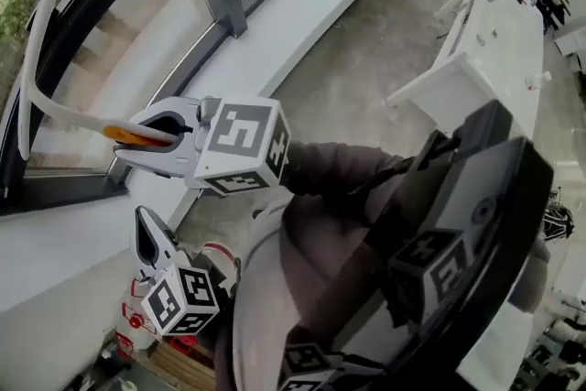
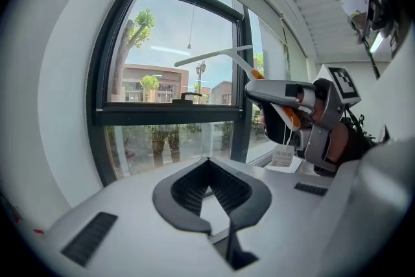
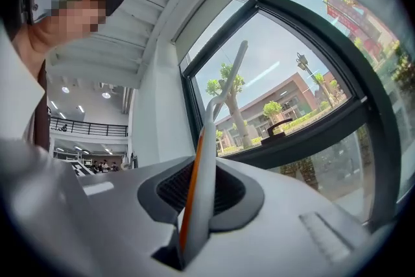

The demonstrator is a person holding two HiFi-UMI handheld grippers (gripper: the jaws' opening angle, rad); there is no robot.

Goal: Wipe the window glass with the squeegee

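Right gripper view: the white plastic T-shaped squeegee with an orange strip [image 3: 206, 159] looks light, stiff and slick, best taken low on its handle; the right gripper [image 3: 200, 194] has its fingers clamped there, blade raised before the window glass [image 3: 285, 74]; contact is unclear; the left gripper [image 2: 211, 194] is pressed together on nothing.

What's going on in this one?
A person holds a tool in each hand. The right tool is clamped on the squeegee by its handle, blade raised toward the window glass; contact cannot be told. The left tool hangs lower, shut and empty.
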